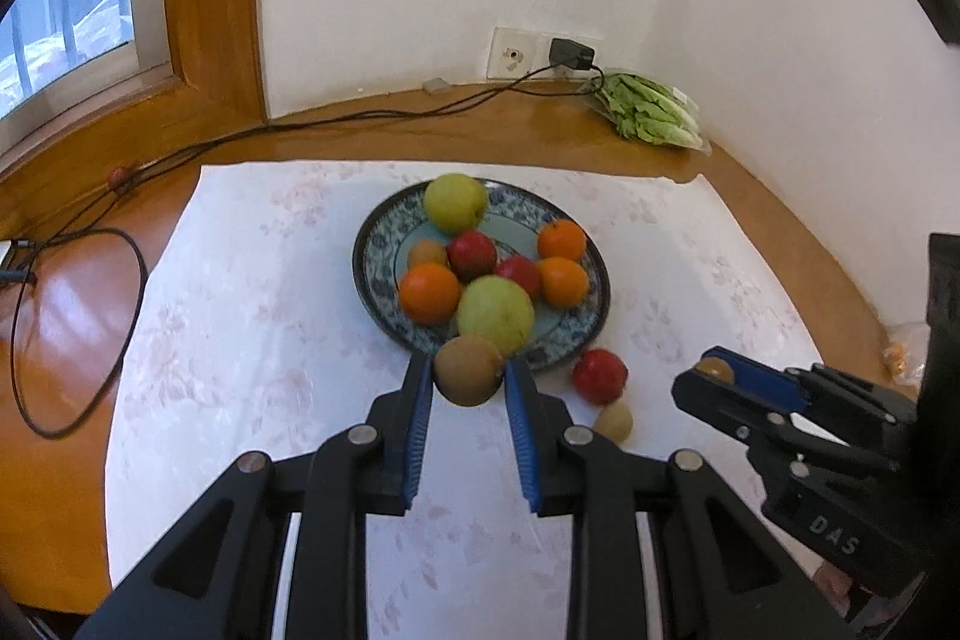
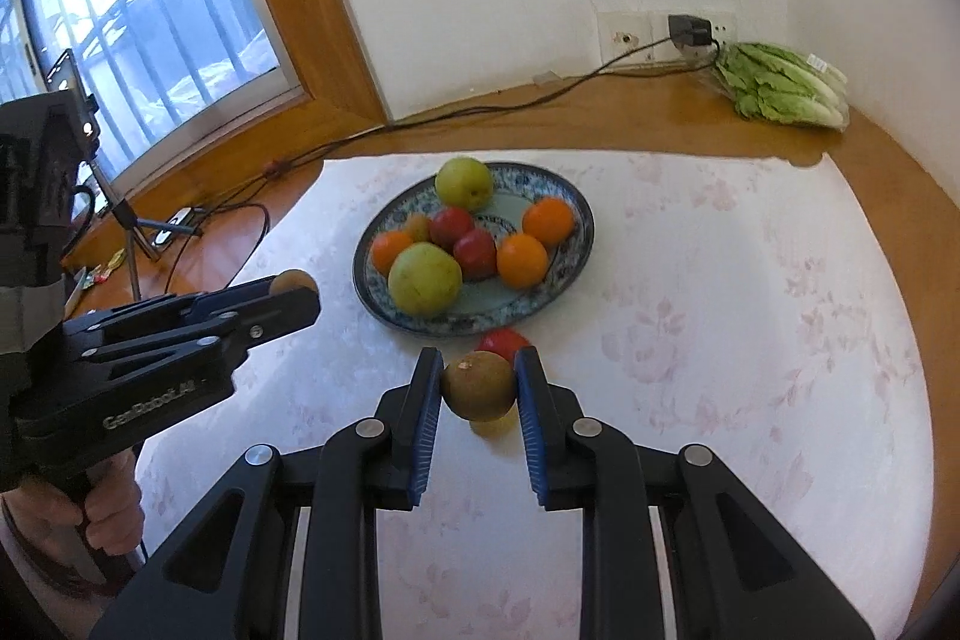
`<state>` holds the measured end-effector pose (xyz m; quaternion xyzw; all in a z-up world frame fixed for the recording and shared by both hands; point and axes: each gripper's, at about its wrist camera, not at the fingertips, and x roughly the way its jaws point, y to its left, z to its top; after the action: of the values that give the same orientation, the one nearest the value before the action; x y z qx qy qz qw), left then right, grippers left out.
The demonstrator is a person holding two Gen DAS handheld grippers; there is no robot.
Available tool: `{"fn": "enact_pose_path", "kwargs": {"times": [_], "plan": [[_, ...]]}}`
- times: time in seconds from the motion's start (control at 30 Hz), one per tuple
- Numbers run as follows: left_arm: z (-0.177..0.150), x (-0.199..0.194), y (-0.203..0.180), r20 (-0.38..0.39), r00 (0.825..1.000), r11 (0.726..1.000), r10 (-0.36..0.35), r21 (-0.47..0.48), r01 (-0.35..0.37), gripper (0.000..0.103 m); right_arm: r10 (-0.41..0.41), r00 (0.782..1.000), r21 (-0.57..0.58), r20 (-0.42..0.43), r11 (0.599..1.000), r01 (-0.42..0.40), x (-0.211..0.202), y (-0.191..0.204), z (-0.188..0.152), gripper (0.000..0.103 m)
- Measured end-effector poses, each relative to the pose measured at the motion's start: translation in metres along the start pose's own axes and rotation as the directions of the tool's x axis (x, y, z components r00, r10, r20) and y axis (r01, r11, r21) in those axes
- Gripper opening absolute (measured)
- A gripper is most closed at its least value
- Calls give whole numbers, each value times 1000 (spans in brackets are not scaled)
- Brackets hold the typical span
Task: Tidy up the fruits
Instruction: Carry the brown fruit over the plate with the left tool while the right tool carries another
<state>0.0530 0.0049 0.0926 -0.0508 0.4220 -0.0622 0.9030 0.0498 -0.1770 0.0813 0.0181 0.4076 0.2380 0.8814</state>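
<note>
Left gripper (image 1: 468, 377) clamped on kiwi (image 1: 468, 370), held at near rim of plate (image 1: 369, 274); plate straight ahead, left nearer. Right gripper (image 2: 478, 383) clamped on second kiwi (image 2: 478, 385), above cloth (image 2: 720, 340), short of plate.

Plate (image 1: 372, 244) w/ 8 fruits; red apple (image 1: 600, 375), kiwi (image 1: 613, 421) beside on cloth.

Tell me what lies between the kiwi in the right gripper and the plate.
One red fruit lies on the cloth before the plate rim, seen in the right wrist view.
</note>
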Motion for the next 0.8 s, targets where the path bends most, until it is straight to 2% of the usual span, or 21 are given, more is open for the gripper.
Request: {"fn": "enact_pose_path", "kwargs": {"times": [0.33,0.8], "plan": [[21,16,-1,20,1000,1000,-3,18,3,26,-11,999,-32,32,999,12,17,0,28,26],[40,59,11,5,1000,1000,-2,-31,2,26,23,999,-51,39,998,-21,64,-2,45,26]]}}
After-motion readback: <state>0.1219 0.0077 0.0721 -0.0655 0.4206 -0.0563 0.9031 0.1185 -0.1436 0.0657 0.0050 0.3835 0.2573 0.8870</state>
